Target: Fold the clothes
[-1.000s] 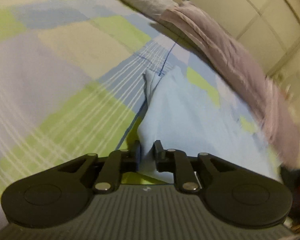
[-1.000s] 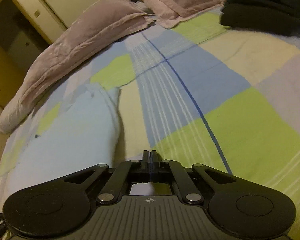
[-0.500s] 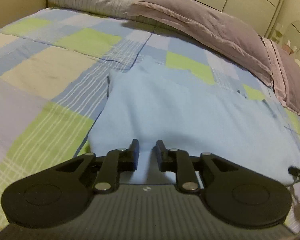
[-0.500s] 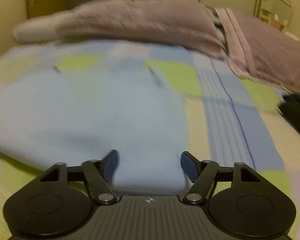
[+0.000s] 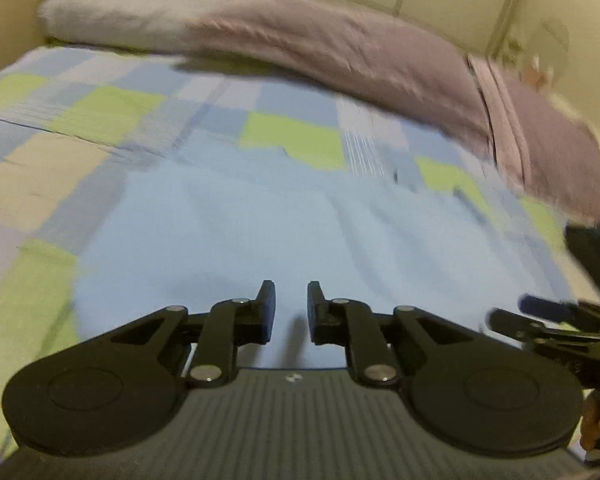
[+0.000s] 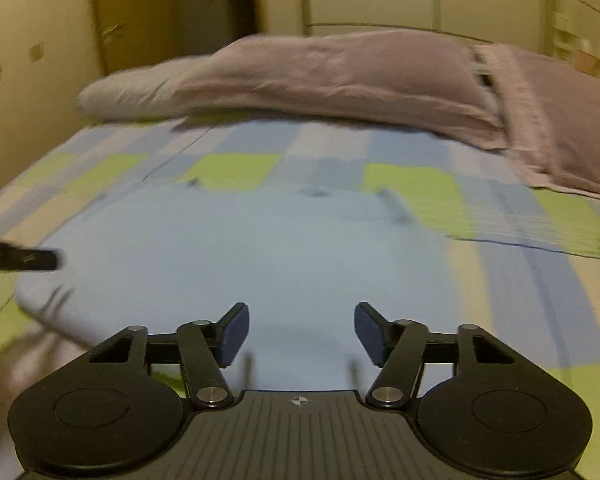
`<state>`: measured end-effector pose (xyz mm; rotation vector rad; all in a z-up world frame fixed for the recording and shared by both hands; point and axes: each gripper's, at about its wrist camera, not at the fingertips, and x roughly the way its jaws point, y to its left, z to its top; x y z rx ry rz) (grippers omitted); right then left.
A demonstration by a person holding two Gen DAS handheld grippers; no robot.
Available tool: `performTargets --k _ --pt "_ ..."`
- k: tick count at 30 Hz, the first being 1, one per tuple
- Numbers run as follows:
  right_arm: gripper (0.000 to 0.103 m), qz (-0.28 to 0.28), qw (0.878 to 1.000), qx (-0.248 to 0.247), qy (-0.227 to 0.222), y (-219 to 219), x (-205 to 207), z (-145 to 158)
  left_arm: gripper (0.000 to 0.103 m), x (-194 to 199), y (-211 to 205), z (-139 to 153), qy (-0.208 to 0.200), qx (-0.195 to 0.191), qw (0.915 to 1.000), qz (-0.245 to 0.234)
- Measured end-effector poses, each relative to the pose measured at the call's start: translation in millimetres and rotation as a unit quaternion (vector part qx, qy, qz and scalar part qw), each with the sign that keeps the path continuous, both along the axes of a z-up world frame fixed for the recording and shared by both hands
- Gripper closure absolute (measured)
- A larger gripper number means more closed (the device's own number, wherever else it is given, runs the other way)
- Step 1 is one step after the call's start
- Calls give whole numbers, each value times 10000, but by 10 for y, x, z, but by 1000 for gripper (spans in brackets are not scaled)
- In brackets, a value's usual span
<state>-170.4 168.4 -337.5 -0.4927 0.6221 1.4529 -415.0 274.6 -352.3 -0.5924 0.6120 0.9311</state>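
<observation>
Light blue garment (image 5: pixel 236 236) lies spread flat on the checked bedspread (image 5: pixel 100 116), pillows (image 6: pixel 340 76) behind it. My left gripper (image 5: pixel 291 306) has a narrow gap btwn the pads w/ nothing in it. Right gripper (image 6: pixel 302 332) just closed a bit, jaws apart, empty. Only the left cam shows my fingers (image 5: pixel 598 426) at the edge. Both angled down at the cloth.

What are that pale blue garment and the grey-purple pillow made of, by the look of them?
The pale blue garment: soft matte cloth, perhaps cotton knit; it lies limp with shallow folds. The grey-purple pillow: woven fabric with a faint sheen and fine creases, probably cotton or a blend.
</observation>
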Motion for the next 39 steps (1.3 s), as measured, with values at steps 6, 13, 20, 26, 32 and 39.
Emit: performTargets --k 6,13,20,26,32,39 --pt "44 -275 9990 -310 -163 -25 71 -327 92 102 17 -271 471 -146 9988 24" --pt "44 -551 9979 -349 -50 -296 229 -309 89 75 -205 -291 689 73 9974 195" --pt "44 -721 9961 -342 382 -611 246 89 77 12 -687 235 955 358 9938 435" --pt "44 -878 9931 -313 714 -1255 252 320 71 -170 -1258 508 1045 571 9919 443" --pt "44 -1082 9901 -84 888 -1678 234 570 69 -265 -1585 647 995 612 9926 319" --pt "44 -1020 9899 166 974 -1806 145 743 63 -273 -1657 760 797 670 9944 199"
